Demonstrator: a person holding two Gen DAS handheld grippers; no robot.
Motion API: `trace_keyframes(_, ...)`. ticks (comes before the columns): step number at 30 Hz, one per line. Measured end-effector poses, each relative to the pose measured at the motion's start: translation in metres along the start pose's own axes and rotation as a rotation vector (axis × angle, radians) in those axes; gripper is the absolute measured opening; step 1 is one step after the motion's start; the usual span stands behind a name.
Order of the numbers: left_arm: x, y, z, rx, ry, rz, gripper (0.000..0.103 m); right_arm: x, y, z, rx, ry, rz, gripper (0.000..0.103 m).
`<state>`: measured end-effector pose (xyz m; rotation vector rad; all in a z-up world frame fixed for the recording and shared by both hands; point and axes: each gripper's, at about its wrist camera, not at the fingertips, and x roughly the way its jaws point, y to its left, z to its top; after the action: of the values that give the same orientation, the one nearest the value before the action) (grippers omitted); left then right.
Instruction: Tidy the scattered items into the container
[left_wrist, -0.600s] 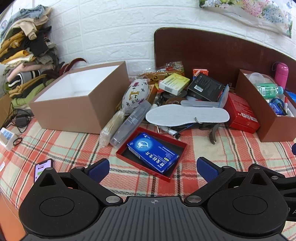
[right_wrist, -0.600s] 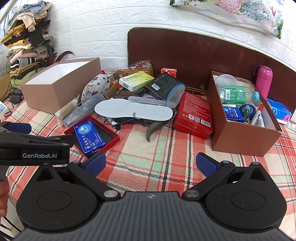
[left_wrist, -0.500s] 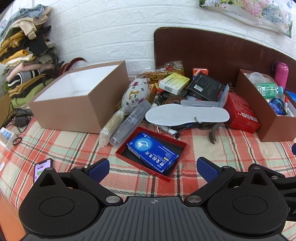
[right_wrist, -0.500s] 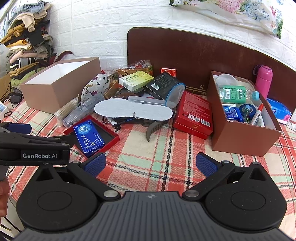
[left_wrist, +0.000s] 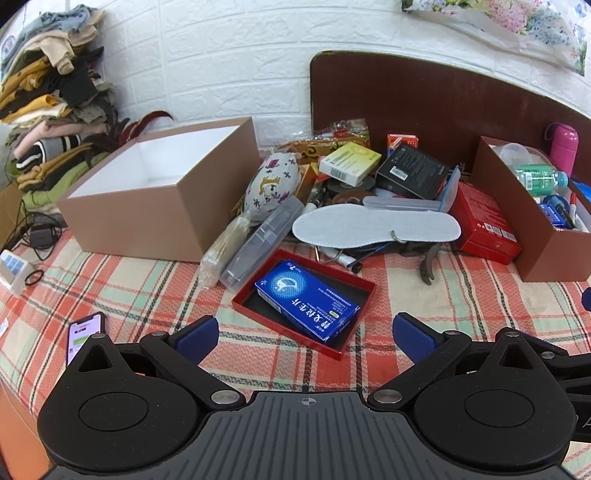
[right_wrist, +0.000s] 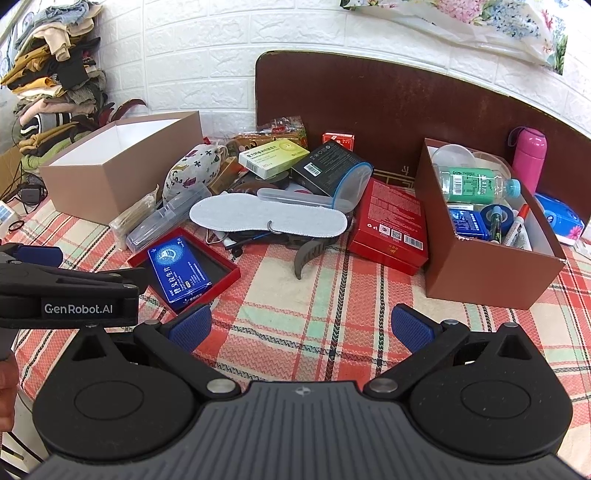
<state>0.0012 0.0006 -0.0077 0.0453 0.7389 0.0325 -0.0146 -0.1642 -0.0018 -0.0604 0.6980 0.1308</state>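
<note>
Nothing moved — flat felt insole (left_wrist: 376, 225), ribbed tongs (left_wrist: 304, 334)

two brown boxes (left_wrist: 159, 192) (right_wrist: 491, 266), one insole (left_wrist: 376, 227), one blue carton (left_wrist: 306, 301), one pink flask (right_wrist: 529, 158), one phone (left_wrist: 85, 334)

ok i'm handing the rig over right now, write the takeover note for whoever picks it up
Left gripper: open, empty, hovering over the plaid cloth just short of the red tray holding a blue medicine box.
Right gripper: open, empty, over bare cloth.
Light brown box at far left looks empty; dark brown box at right already holds a green bottle, tape and pens.
Left to do: the pile between the boxes, including the white insole, red carton, black box, yellow-green medicine box, patterned pouch and clear case.
</note>
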Motion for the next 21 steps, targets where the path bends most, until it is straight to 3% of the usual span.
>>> trace_keyframes(21,0.0036,0.0043,0.0019,-0.010,0.020,-0.010,0.103,0.0033,0.0003,-0.0004,0.002,0.010,0.000,0.103)
